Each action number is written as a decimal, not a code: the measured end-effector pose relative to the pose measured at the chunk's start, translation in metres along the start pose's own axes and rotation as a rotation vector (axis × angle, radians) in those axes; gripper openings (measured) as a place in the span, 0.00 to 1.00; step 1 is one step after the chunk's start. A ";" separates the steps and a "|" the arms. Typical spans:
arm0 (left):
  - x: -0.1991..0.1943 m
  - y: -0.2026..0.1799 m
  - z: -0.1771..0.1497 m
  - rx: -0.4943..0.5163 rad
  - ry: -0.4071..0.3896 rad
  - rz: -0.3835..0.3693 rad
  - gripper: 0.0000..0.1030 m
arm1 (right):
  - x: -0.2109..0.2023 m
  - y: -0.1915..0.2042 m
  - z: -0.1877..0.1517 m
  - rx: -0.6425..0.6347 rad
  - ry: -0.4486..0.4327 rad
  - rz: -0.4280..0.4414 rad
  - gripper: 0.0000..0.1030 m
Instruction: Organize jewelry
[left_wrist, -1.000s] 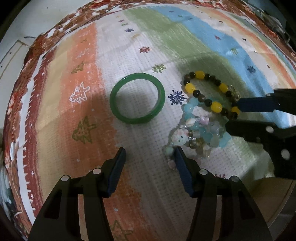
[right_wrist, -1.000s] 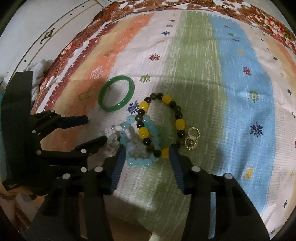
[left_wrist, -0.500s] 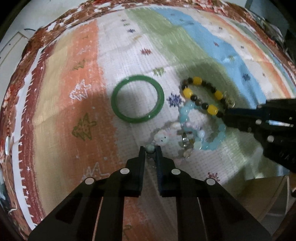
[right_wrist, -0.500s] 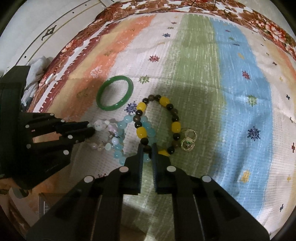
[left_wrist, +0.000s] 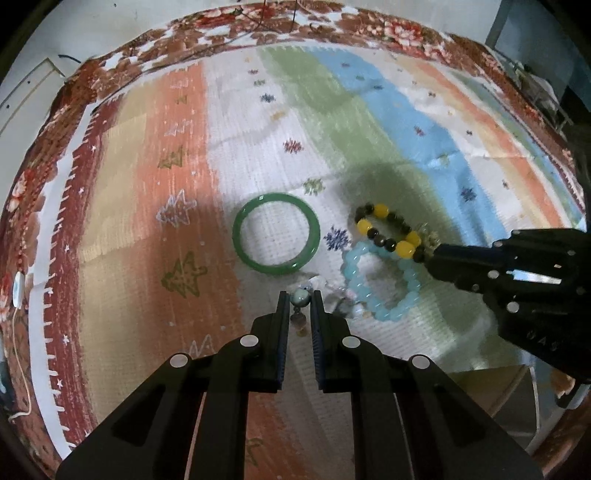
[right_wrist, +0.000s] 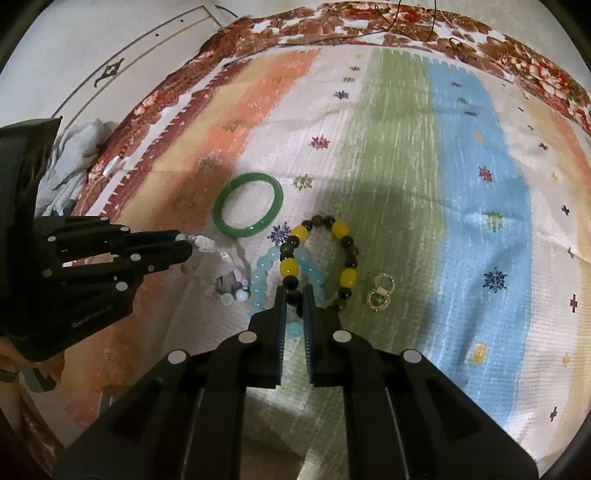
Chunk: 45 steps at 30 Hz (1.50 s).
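My left jaws (left_wrist: 300, 297), previously open, now pinch the pastel bracelet (right_wrist: 225, 258); right jaws (right_wrist: 294, 293) clamp the yellow-and-dark bracelet (right_wrist: 321, 258), both lifting.

The right gripper's (right_wrist: 294, 295) fingers cover the lowest beads of the yellow-and-dark bracelet (right_wrist: 347, 277) (toward six o'clock), the charm (right_wrist: 379, 294) beside it is too small to identify, and the striped cloth (left_wrist: 332, 122) blurs toward twelve o'clock

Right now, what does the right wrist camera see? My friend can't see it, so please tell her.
The right gripper pinches a dark bead of the yellow-and-dark bracelet on a striped cloth. At left, the left gripper holds a pale bead strand. A green bangle lies beyond.
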<state>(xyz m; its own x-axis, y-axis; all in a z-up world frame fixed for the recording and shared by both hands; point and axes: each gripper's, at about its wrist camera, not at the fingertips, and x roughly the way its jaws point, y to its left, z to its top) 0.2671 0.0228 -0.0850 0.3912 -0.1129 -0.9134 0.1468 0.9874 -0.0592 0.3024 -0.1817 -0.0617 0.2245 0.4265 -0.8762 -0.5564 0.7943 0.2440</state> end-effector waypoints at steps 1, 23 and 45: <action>-0.004 0.000 0.001 0.004 -0.011 0.009 0.11 | -0.001 0.000 0.000 0.000 -0.003 0.002 0.09; -0.047 0.007 0.004 -0.033 -0.114 -0.021 0.11 | -0.005 0.010 -0.002 -0.023 0.002 -0.012 0.03; -0.035 0.005 0.005 -0.032 -0.081 -0.027 0.11 | 0.034 0.001 -0.009 -0.049 0.077 -0.048 0.27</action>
<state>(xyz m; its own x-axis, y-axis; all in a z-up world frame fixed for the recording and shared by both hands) 0.2587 0.0311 -0.0513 0.4601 -0.1467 -0.8757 0.1298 0.9868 -0.0971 0.3018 -0.1699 -0.0953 0.1908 0.3523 -0.9162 -0.5851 0.7903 0.1820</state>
